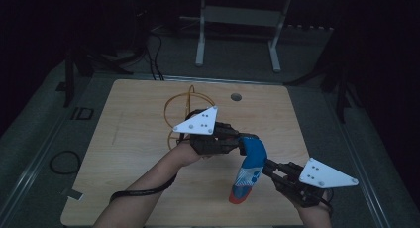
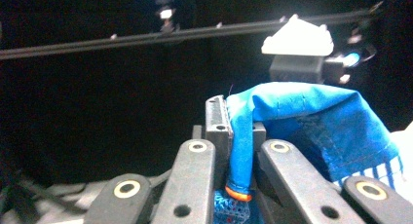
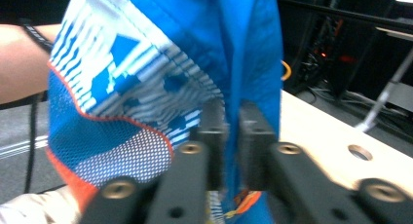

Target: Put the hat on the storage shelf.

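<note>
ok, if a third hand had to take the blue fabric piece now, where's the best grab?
Probably the free lower end with the orange edge, hanging over the table. On the blue fabric piece the top fold is pinched by the left gripper and its right edge by the right gripper. Come from the person's left, low; that side looks unobstructed.

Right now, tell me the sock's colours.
Sock: blue, white-striped patch, orange trim; clearest in the right gripper view.
</note>
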`<act>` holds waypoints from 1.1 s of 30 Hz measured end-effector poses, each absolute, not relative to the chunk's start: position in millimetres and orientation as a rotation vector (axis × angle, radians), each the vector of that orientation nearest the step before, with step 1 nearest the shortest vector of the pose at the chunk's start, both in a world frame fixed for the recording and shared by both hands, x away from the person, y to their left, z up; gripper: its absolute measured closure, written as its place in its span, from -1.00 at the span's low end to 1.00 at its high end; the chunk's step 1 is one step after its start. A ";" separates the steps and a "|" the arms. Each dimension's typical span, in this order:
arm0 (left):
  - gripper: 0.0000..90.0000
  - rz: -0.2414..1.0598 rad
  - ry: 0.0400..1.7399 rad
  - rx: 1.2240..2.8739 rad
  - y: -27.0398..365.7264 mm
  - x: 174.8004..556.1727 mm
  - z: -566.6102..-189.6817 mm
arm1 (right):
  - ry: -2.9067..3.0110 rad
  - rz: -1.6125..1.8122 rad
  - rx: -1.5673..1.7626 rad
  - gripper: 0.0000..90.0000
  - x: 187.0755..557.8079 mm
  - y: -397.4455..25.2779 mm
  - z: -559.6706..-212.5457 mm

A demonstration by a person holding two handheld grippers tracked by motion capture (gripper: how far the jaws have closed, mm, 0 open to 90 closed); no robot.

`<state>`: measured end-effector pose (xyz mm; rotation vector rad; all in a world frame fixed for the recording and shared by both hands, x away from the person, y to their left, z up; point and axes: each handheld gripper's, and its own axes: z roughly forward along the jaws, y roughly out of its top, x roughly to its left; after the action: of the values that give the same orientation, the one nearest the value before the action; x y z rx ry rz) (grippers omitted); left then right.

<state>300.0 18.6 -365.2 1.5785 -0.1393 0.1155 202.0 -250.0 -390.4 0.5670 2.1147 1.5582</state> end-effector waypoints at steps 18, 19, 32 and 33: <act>0.94 0.281 -0.129 1.740 24.9 291.7 -367.3 | 1.949 1.519 0.642 1.00 201.1 -276.9 -365.0; 0.94 0.278 -0.119 1.751 24.7 291.1 -366.8 | 1.949 1.511 0.642 1.00 201.7 -276.1 -363.7; 0.14 0.456 0.064 1.875 43.2 274.6 -360.2 | 1.935 1.466 0.636 1.00 209.5 -276.7 -344.0; 0.06 0.456 0.064 1.875 43.2 274.6 -360.2 | 1.930 1.461 0.633 1.00 209.8 -276.0 -341.9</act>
<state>274.6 43.2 -360.2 1.8754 0.0642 0.4558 209.8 -276.0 -341.9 0.6332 1.9295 1.4607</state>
